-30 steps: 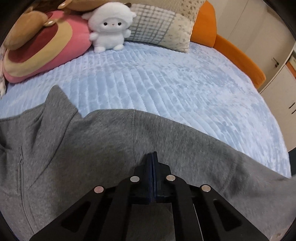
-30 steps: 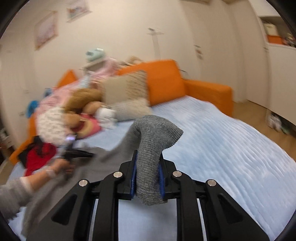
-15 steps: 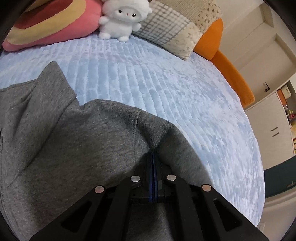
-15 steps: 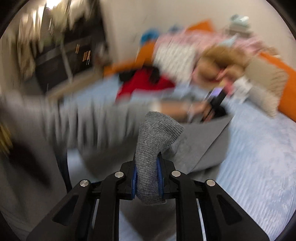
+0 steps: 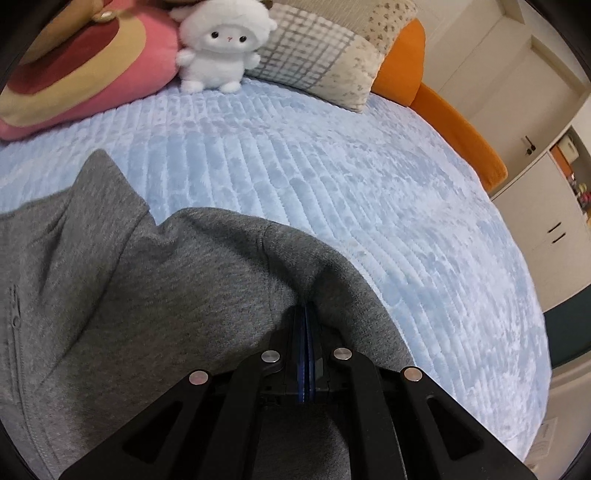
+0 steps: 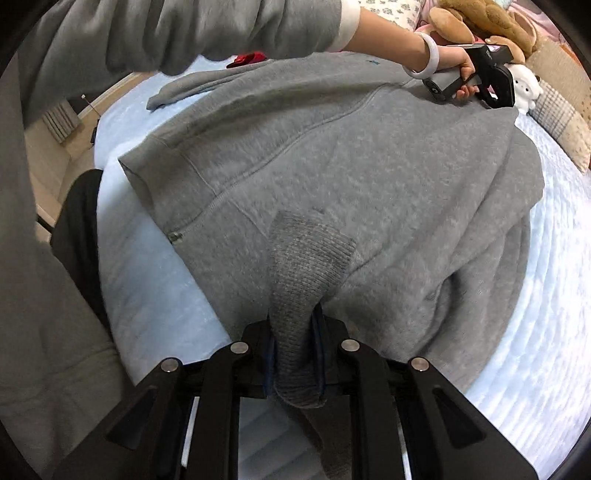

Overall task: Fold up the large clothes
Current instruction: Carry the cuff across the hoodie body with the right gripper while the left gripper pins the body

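Right gripper pinching ribbed cuff over grey zip sweatshirt, spread on pale blue ribbed bedspread; left gripper pressed together on shoulder fabric; white plush sheep, checked pillow, pink cushion, orange bed frame, white cabinets beyond

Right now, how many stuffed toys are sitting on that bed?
2 that I can make out: a white plush lamb propped between the pink cushion and the checked pillow, and a brown teddy bear in the pile behind it. More may be hidden there.
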